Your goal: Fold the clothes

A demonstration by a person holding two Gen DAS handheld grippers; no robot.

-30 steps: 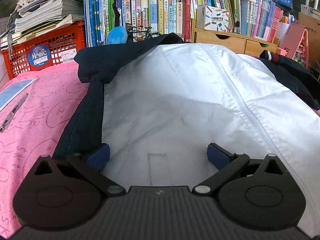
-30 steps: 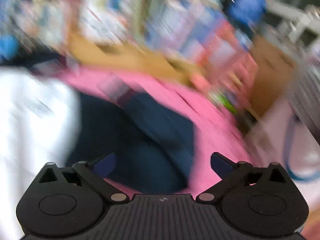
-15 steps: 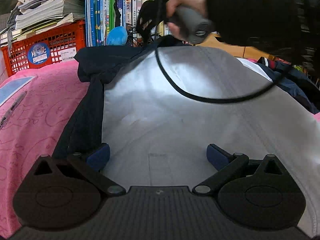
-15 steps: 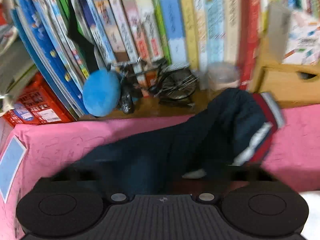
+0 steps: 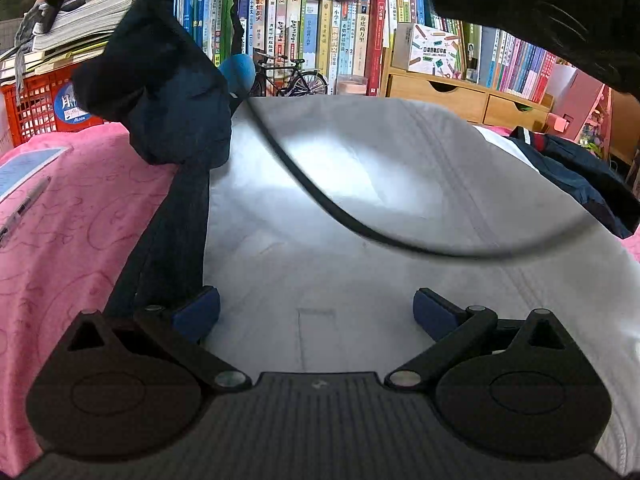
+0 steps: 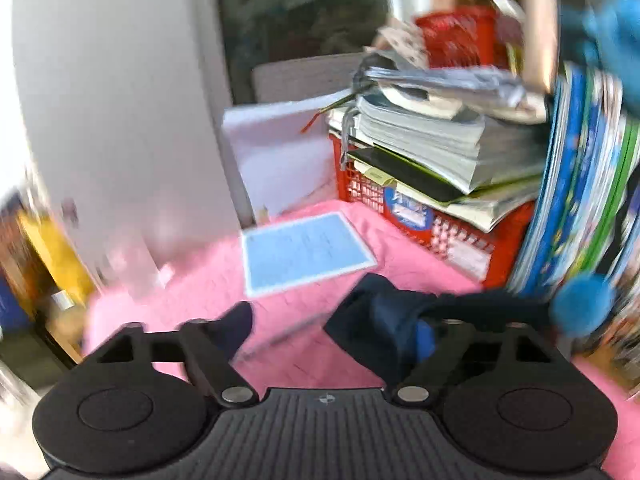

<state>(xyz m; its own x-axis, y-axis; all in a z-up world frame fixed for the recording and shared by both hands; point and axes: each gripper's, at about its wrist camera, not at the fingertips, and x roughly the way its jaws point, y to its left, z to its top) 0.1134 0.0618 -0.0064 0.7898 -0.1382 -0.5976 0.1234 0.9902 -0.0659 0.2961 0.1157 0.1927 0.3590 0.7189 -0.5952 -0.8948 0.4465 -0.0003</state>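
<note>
Where the jacket (image 5: 360, 208) lies flat on the pink cloth (image 5: 72, 216), its smooth white lining faces up. My left gripper (image 5: 316, 312) rests on the near hem, jaws wide, holding nothing. My right gripper (image 6: 332, 332) has lifted the soft navy sleeve (image 5: 160, 92) at the far left since half a second ago; blur hides its grip.

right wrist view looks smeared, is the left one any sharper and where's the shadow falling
Right wrist view: motion-blurred, worst at the book stack, gripper body crisp. Left wrist view: sharp on the book spines, fisheye-curved at the edges; a shadow covers most of the white jacket, leaving one bright patch; the cable is slightly smeared.
</note>
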